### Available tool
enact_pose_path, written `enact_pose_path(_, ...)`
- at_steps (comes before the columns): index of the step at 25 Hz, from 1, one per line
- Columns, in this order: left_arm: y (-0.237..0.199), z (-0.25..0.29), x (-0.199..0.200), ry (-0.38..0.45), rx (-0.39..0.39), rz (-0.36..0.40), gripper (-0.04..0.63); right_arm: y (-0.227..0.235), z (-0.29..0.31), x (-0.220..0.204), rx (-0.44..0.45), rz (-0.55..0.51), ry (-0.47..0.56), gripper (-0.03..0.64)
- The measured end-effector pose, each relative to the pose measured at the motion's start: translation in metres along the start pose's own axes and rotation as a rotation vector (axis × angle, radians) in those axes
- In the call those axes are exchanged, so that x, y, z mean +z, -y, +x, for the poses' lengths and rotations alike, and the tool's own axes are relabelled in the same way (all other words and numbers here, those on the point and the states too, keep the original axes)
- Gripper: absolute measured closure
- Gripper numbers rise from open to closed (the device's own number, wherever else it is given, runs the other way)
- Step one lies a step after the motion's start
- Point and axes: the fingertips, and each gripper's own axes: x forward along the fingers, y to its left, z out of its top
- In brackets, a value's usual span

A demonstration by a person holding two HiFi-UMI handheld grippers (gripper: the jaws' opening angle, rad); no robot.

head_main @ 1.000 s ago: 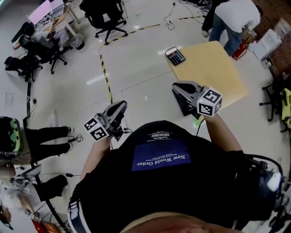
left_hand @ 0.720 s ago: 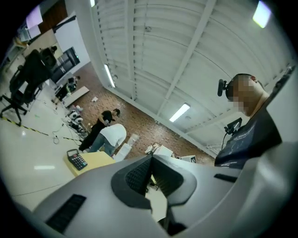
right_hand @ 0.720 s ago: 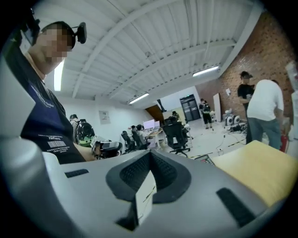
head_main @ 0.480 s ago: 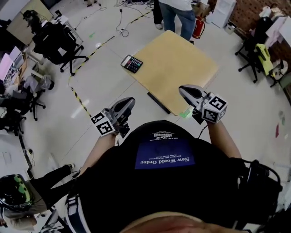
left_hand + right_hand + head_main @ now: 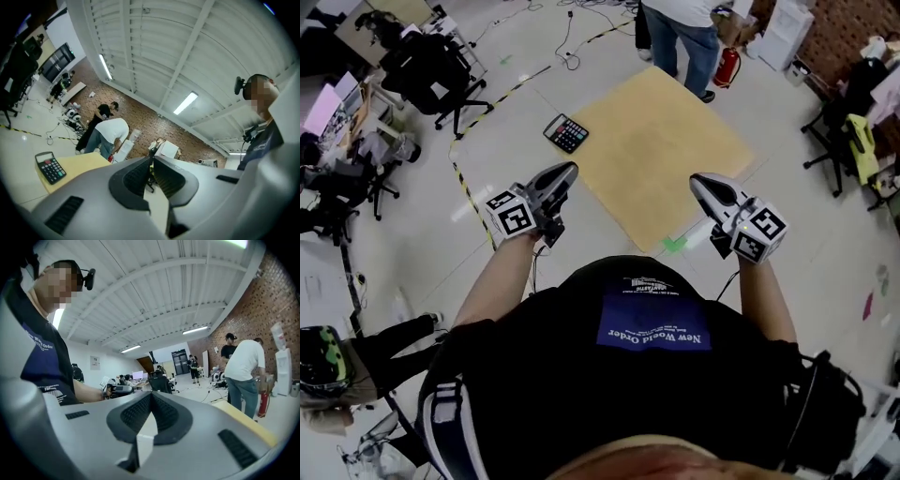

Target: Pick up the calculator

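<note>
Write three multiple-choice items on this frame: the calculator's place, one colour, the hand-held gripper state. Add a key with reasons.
1. Where is the calculator?
A) on the floor
B) on a corner of the table
C) in a hand-held gripper

2. What colour is the table's top?
A) light wood
B) blue
C) black

3. How do the left hand-held gripper and the right hand-held gripper stand?
A) both shut, empty
B) both wide open
C) left shut on the calculator

Key:
1 B: it lies at the table's corner, apart from both grippers.
2 A: the head view shows a pale tan top.
3 A: each gripper view shows its jaws together with nothing between them.
</note>
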Motion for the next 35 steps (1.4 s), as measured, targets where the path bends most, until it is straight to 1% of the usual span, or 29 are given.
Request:
enact_pose_path(2,-0.037,-0.003,0.012,0.015,0.067,0.007,0.586,0.011,0.017,0.002,0.007,-0.005,-0.005,0.632)
enact_pose_path(4,-0.082,-0.013,0.021,0.011,0.134,0.002,0.525,0.017,0.044,0.002,0.013,-0.010,-0.008,0.632)
enact_pose_path(6,-0.133,-0.027,0.027,-0.015,0.200,-0.011,0.466,0.019,0.074,0.000,0.007,-0.005,-0.011,0.632)
enact_pose_path(7,-0.161,-0.035,0.029,-0.027,0.237,-0.026,0.448,0.018,0.089,-0.002,0.003,0.005,-0.014,0.632)
enact_pose_path(9,-0.219,-0.051,0.030,-0.039,0.314,-0.079,0.417,0.015,0.114,-0.006,-0.001,0.038,-0.016,0.632)
enact_pose_path(11,-0.278,-0.062,0.024,-0.045,0.391,-0.150,0.383,0.017,0.132,-0.014,-0.014,0.061,-0.038,0.632)
enact_pose_path(13,-0.337,-0.065,0.015,-0.050,0.451,-0.208,0.342,0.029,0.147,-0.032,-0.043,0.071,-0.070,0.632)
enact_pose_path(14,-0.366,-0.064,0.010,-0.056,0.474,-0.223,0.330,0.037,0.154,-0.041,-0.057,0.074,-0.078,0.632)
enact_pose_path(16,-0.416,-0.061,-0.005,-0.085,0.511,-0.240,0.328,0.048,0.165,-0.059,-0.080,0.088,-0.086,0.632)
enact_pose_path(18,-0.452,-0.058,-0.027,-0.120,0.532,-0.267,0.328,0.055,0.170,-0.076,-0.096,0.110,-0.102,0.632)
enact_pose_path(20,-0.478,-0.055,-0.043,-0.126,0.533,-0.302,0.328,0.059,0.173,-0.090,-0.109,0.131,-0.116,0.632)
enact_pose_path(22,-0.495,-0.047,-0.054,-0.115,0.513,-0.329,0.328,0.060,0.179,-0.098,-0.117,0.164,-0.109,0.632)
enact_pose_path(24,-0.504,-0.037,-0.063,-0.117,0.488,-0.331,0.328,0.061,0.183,-0.106,-0.116,0.178,-0.108,0.632)
enact_pose_path(27,-0.510,-0.022,-0.076,-0.121,0.468,-0.329,0.328,0.064,0.181,-0.120,-0.121,0.190,-0.125,0.632)
enact_pose_path(30,-0.514,-0.011,-0.085,-0.130,0.471,-0.328,0.328,0.066,0.176,-0.132,-0.138,0.207,-0.140,0.632)
enact_pose_path(33,-0.514,-0.002,-0.090,-0.151,0.468,-0.315,0.330,0.068,0.171,-0.139,-0.151,0.223,-0.150,0.632)
enact_pose_path(35,-0.511,0.003,-0.089,-0.148,0.454,-0.317,0.330,0.066,0.170,-0.141,-0.146,0.219,-0.159,0.632)
